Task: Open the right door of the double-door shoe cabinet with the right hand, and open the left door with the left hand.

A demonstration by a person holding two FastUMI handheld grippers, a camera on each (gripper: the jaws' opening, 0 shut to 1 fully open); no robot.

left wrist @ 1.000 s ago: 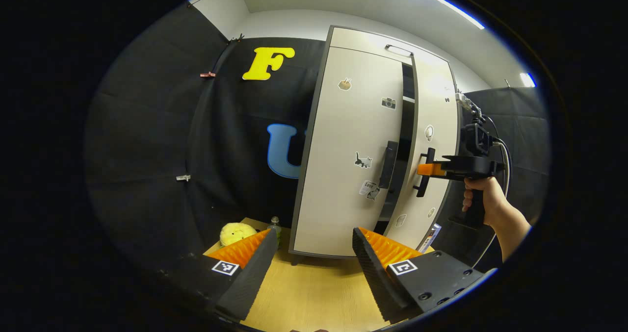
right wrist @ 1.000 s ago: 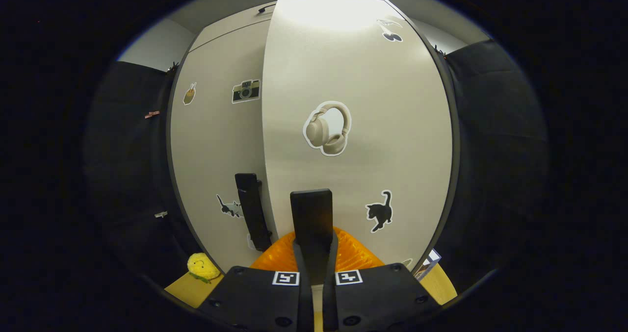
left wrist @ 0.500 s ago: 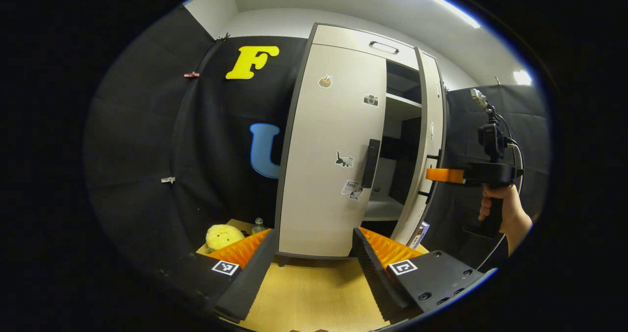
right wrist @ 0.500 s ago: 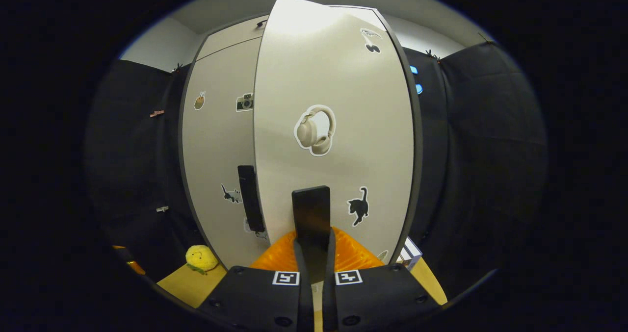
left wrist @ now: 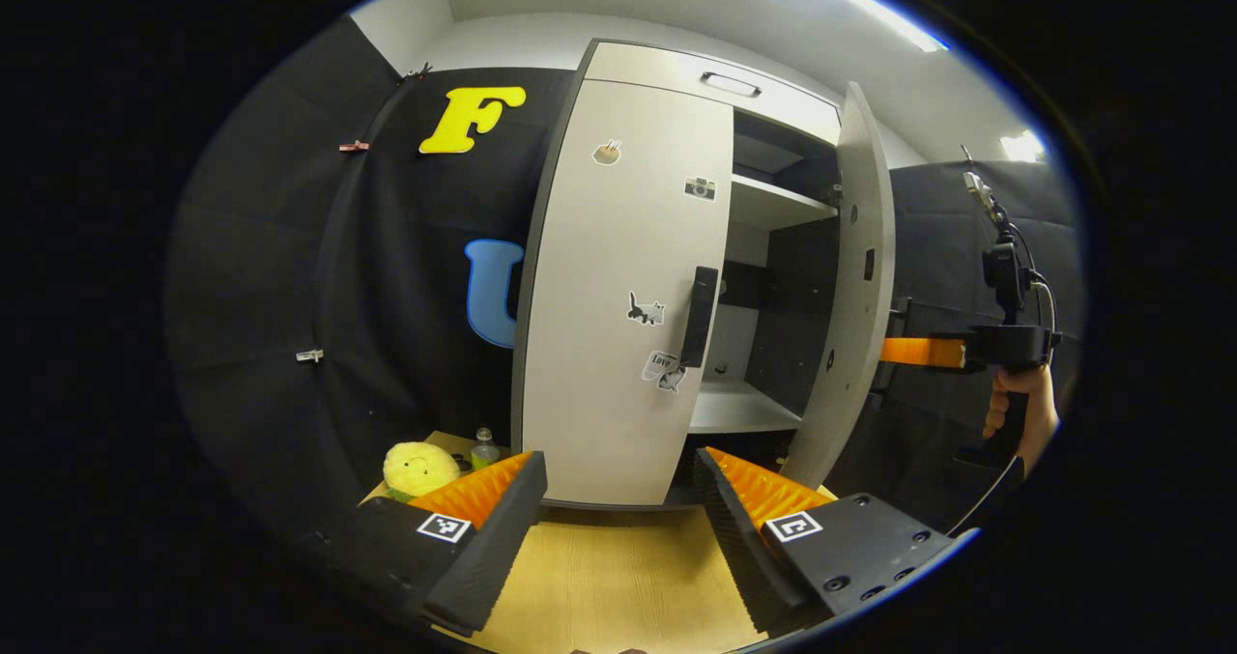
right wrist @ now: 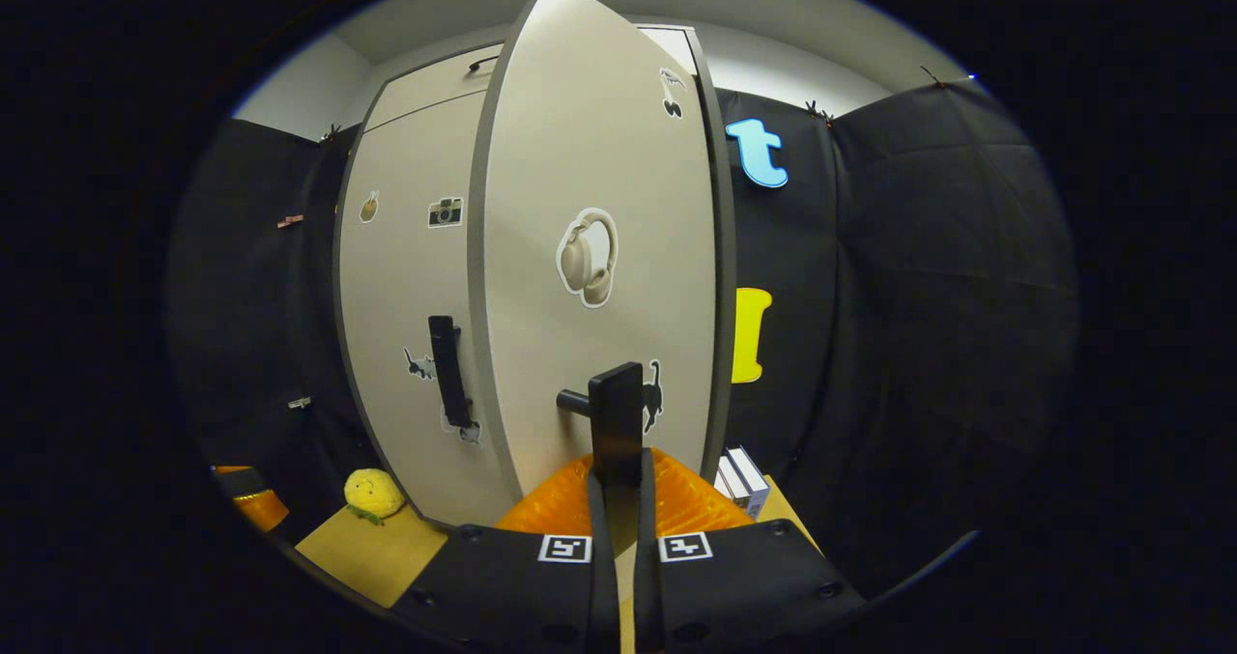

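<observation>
Swinging outward on its hinges, the beige right door (left wrist: 863, 277) of the tall double-door shoe cabinet (left wrist: 715, 74) stands far wider than it did 1 second ago, when only a narrow dark slit showed beside it. In the left gripper view its inner face is turned toward the camera and the pale shelves (left wrist: 739, 408) inside are bare to sight. Farther off, the right gripper (left wrist: 894, 350) reaches in from behind the door's edge, held by a hand (left wrist: 1015, 412) at the right rim of the view. The left gripper (left wrist: 618, 485) hangs low over the wooden floor panel (left wrist: 618, 577), its jaws spread wide and pinching nothing, well apart from the black vertical handle (left wrist: 698, 316) of the beige left door (left wrist: 618, 277), which is shut. A yellow plush toy (left wrist: 418, 468) sits at the cabinet's foot.

In the right gripper view, the right door (right wrist: 589, 248), with its headphone sticker (right wrist: 587, 257), has turned from nearly face-on to a strong angle, uncovering the black cloth wall behind it. The right gripper (right wrist: 618, 485) is pressed together on the door's black bar handle (right wrist: 617, 417), both fingers squeezing it. The left door (right wrist: 411, 287) and its handle (right wrist: 445, 371) lie flat beside it.

Judging by this, step 1 is close to done: the right door looks open enough. What remains is to bring the open left gripper up to the left handle and close on it.
</observation>
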